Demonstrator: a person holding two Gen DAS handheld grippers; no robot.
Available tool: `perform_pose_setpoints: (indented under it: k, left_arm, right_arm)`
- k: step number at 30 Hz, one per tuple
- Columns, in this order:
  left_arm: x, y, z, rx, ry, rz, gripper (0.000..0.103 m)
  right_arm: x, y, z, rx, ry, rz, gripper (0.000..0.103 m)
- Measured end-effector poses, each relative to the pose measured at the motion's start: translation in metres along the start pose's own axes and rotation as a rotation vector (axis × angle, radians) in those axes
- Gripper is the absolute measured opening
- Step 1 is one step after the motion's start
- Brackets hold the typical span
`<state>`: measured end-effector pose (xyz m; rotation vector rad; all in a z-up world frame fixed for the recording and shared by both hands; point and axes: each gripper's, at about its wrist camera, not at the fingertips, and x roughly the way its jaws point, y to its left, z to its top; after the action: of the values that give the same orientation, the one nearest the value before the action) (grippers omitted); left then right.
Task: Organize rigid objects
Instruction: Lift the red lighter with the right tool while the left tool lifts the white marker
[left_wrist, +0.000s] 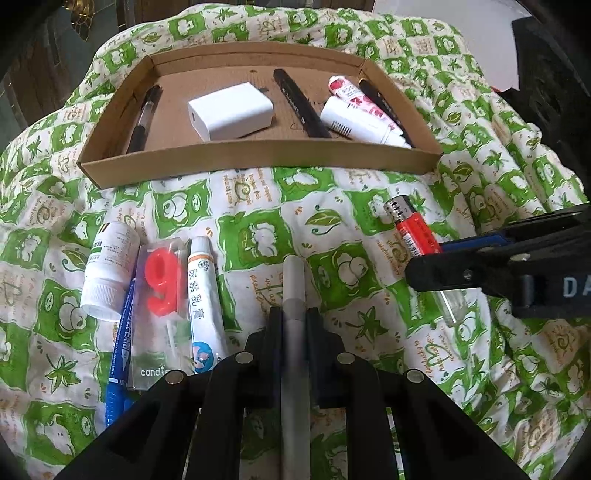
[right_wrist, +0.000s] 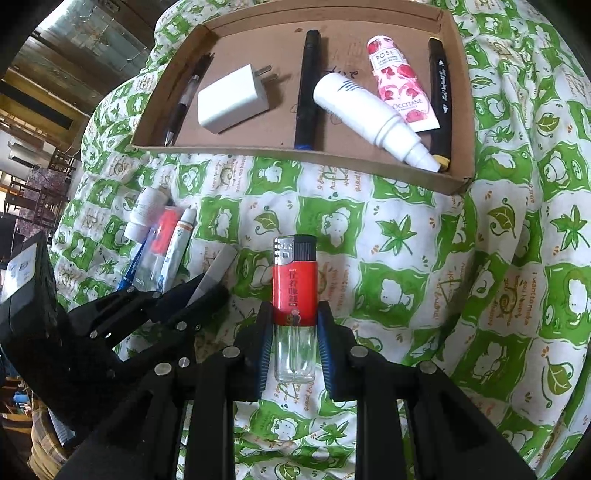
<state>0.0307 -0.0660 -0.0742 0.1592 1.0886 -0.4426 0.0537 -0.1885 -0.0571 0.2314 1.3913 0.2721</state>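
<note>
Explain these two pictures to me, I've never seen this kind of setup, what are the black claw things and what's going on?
The black claws are handheld two-finger grippers, each carrying a camera looking along its fingers. The left-hand view shows the left gripper closed on a grey pen. The right-hand view shows the right gripper around a red lighter. Both hang over a green patterned cloth. A cardboard tray already holds pens, a white charger and tubes. A bottle, a candle and ointment lie loose.
</note>
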Motion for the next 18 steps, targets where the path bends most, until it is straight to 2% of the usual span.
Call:
perform_pose_setpoints:
  k: [18]
  left_arm:
    - [-0.023, 0.007, 0.009, -0.069, -0.060, -0.090, 0.012]
  right_arm:
    - [-0.008, -0.006, 0.002, 0.004, -0.030, 0.003, 0.022]
